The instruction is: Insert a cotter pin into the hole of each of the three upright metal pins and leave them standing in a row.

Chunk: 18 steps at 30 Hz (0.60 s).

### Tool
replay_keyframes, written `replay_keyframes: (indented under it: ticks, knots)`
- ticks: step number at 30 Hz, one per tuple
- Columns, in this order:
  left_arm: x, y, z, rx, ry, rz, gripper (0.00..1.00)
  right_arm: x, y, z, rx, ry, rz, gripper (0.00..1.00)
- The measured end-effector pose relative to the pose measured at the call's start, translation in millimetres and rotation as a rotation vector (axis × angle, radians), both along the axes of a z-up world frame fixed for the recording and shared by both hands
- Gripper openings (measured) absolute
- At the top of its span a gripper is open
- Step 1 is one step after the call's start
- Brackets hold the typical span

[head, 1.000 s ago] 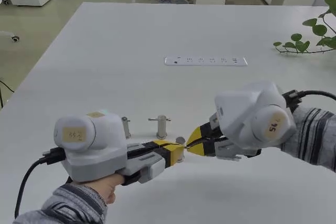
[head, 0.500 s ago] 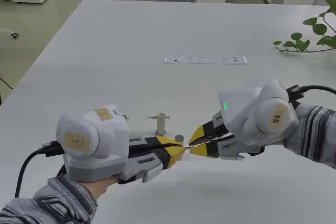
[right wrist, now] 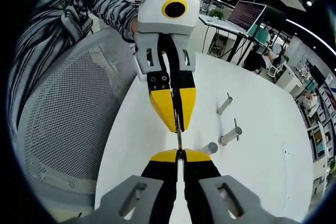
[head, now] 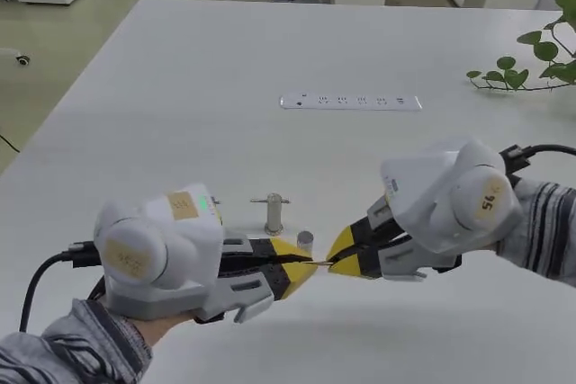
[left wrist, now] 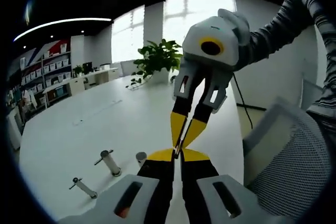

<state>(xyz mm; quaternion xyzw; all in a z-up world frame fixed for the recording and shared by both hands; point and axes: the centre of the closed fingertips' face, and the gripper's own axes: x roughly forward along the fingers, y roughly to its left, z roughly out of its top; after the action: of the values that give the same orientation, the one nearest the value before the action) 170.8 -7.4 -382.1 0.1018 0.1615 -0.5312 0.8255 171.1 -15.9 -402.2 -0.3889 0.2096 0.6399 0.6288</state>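
Closest to the viewer, a person in striped sleeves (head: 549, 222) holds two tools tip to tip just above a white bench (head: 270, 69). The left hand-held gripper (head: 309, 268) and the right hand-held gripper (head: 334, 263) point at each other. Both have their yellow jaws pressed together, each clamped on one end of a thin cotter pin (head: 321, 263) that bridges the small gap between them. The cotter pin is held level in the air. Just behind the tips, three metal pins stand upright on the bench in a row. The bare pin (head: 305, 240), nearest the tips, shows a plain round top. The middle pin (head: 274, 213), near it on the left, carries a thin piece crosswise close to its top. The end pin (left wrist: 80, 185), clear in the left gripper view, has a similar crosswise piece; in the head view the left hand-held gripper's body mostly covers it. Farther back, well apart from the pins, a white power strip (head: 351, 102) lies flat. A leafy plant (head: 540, 51) trails over the bench's far right edge.
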Motion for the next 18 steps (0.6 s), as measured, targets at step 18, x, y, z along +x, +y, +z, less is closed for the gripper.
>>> replay_keyframes:
  ticks: [18]
  knots:
    - [33.3, 8.9, -17.9, 0.036, -0.042, 0.200, 0.20, 34.3, -20.6, -15.5, -0.051, -0.068, -0.098, 0.00]
